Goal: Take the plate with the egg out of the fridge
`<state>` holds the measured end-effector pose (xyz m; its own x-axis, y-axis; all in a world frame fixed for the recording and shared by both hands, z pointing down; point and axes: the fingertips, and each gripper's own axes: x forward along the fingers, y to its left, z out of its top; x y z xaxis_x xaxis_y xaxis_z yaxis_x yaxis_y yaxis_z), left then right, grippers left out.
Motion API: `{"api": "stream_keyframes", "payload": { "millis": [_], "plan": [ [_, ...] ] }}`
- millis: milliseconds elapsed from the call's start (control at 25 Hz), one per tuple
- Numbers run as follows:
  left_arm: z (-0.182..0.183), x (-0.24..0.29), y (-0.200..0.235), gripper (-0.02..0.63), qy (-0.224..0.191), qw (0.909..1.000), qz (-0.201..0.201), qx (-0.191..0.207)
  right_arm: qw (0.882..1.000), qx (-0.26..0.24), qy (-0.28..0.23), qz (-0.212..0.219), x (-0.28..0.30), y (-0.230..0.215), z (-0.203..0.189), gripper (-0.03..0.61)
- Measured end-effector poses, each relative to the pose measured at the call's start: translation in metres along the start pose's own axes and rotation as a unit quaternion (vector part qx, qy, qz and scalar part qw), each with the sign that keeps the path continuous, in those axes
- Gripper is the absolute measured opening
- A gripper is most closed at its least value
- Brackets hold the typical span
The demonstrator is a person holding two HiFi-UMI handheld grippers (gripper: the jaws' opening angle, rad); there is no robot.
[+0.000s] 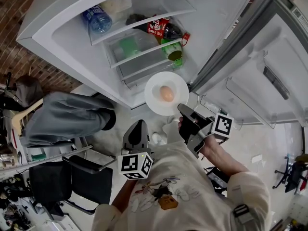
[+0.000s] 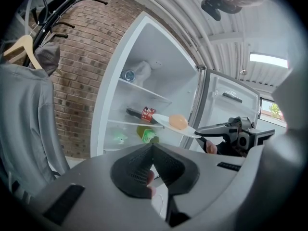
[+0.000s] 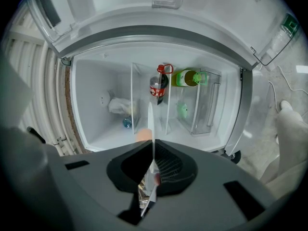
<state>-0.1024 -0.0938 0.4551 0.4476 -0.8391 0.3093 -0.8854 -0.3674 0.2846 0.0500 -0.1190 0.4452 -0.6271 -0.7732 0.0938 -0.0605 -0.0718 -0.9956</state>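
Head view: the round white plate (image 1: 155, 86) with the tan egg (image 1: 166, 94) is clamped at its 5 o'clock rim by the right gripper (image 1: 183, 109), outside the white fridge (image 1: 62, 18). Only in its own view is the left gripper (image 2: 152, 146) shown with jaws together.

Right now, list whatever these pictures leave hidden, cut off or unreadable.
- Right gripper view: the egg sits mostly behind the edge-on plate.
- Head view: the plate's gripped rim is covered by the right hand-held gripper.
- All views: the label print on the cola bottle is too small to read.
- Head view: the green item is hazy behind translucent plastic, so it is unidentifiable.
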Motion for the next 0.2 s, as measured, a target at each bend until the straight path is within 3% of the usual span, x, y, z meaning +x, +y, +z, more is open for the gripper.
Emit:
{"api": "stream_keyframes", "payload": {
  "millis": [200],
  "plan": [
    [-0.0035,-0.0062,0.0033,0.009,0.007,1.0000,0.005,-0.001,1.000,0.008,0.001,0.001,-0.0003,-0.0020,-0.0053,0.020]
  ]
}}
